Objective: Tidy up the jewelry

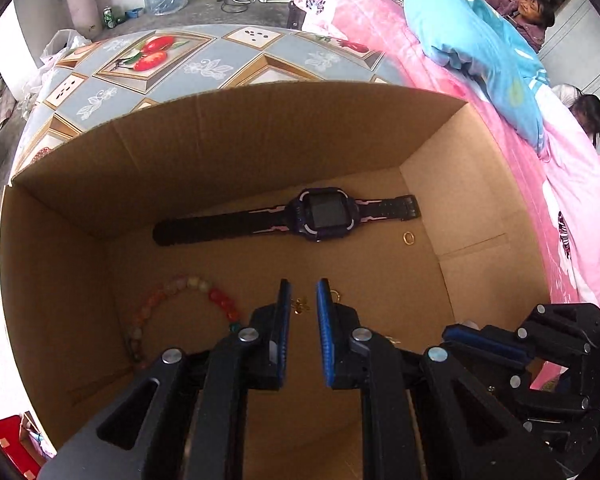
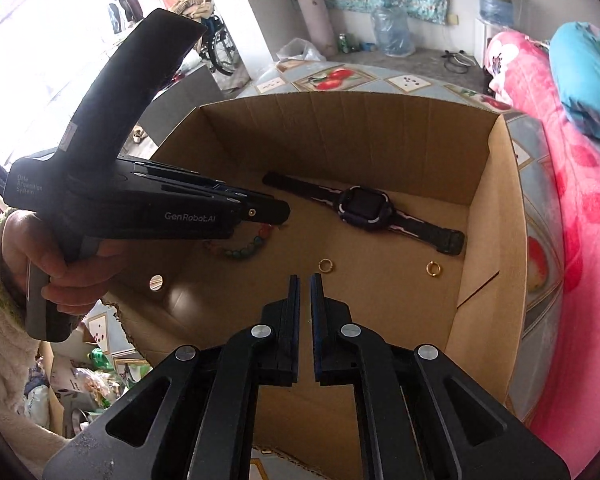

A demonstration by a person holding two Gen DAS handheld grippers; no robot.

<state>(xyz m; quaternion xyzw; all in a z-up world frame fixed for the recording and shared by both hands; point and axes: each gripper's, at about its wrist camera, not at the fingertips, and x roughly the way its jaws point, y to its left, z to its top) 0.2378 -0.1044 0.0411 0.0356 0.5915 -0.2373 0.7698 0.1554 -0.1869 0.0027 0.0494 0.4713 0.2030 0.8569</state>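
Everything lies in an open cardboard box [image 1: 260,132] [image 2: 340,128]. Across the back of its floor lies a dark watch [image 1: 326,216] [image 2: 364,210]. One gold ring [image 1: 409,237] [image 2: 433,268] rests to the watch's right. A bead bracelet [image 1: 220,298] [image 2: 244,252] lies at the left. My left gripper [image 1: 303,284] [image 2: 286,213] hangs over the floor near the bracelet, shut on a small gold earring [image 1: 300,305]. My right gripper [image 2: 305,278] [image 1: 450,336] stands narrowly open and empty. A second gold ring [image 2: 325,266] [image 1: 336,294] lies just beyond its tips.
The box stands on a table with a fruit-patterned cloth [image 1: 180,60] [image 2: 340,76]. Pink bedding [image 1: 560,200] [image 2: 580,240] with a blue quilt [image 1: 480,40] runs along the right, and people lie there. A hand [image 2: 52,264] in a fleecy sleeve grips the left tool.
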